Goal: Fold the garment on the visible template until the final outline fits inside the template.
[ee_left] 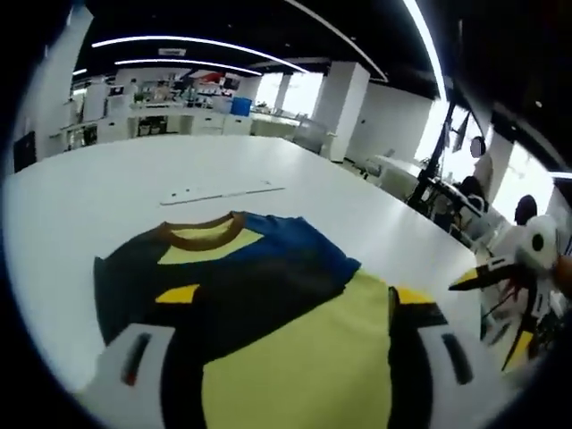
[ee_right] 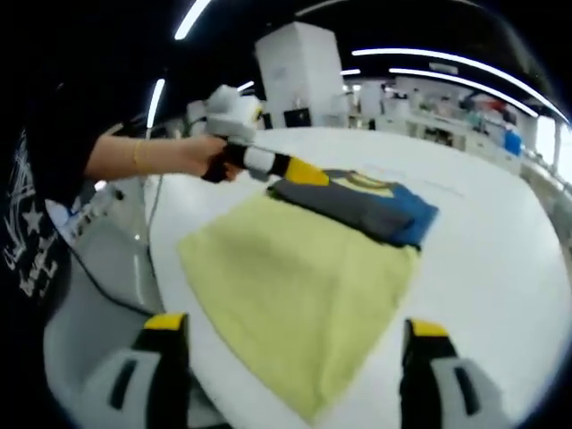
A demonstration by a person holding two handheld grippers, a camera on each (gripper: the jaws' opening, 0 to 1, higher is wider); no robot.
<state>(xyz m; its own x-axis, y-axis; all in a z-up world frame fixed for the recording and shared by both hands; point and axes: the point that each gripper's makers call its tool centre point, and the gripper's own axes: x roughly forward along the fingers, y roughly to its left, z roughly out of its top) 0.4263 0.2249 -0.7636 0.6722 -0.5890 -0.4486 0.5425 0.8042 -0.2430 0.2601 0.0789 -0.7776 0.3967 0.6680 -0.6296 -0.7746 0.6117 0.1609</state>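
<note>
**A:** Item: garment [ee_left: 241,268], dark and blue with a brown collar. Location?

**B:** Partly folded, laid on the far end of a yellow sheet [ee_right: 295,268] on the white table [ee_left: 107,192]. Whether the sheet is the template cannot be told.

**A:** Grippers?

**B:** Left gripper [ee_left: 293,338]: jaws spread wide over the cloth, nothing held. Right gripper [ee_right: 295,344]: jaws wide apart, nothing held.

**A:** Hazards?

**B:** The stacked layers could be dragged apart if only one is pinched. The sheet could be shifted with the garment, as nothing pins it down.

**A:** Room?

**B:** A bright open workshop is recorded: ceiling light strips [ee_left: 197,40], white pillars [ee_right: 304,67], workbenches [ee_left: 170,121] behind.
</note>
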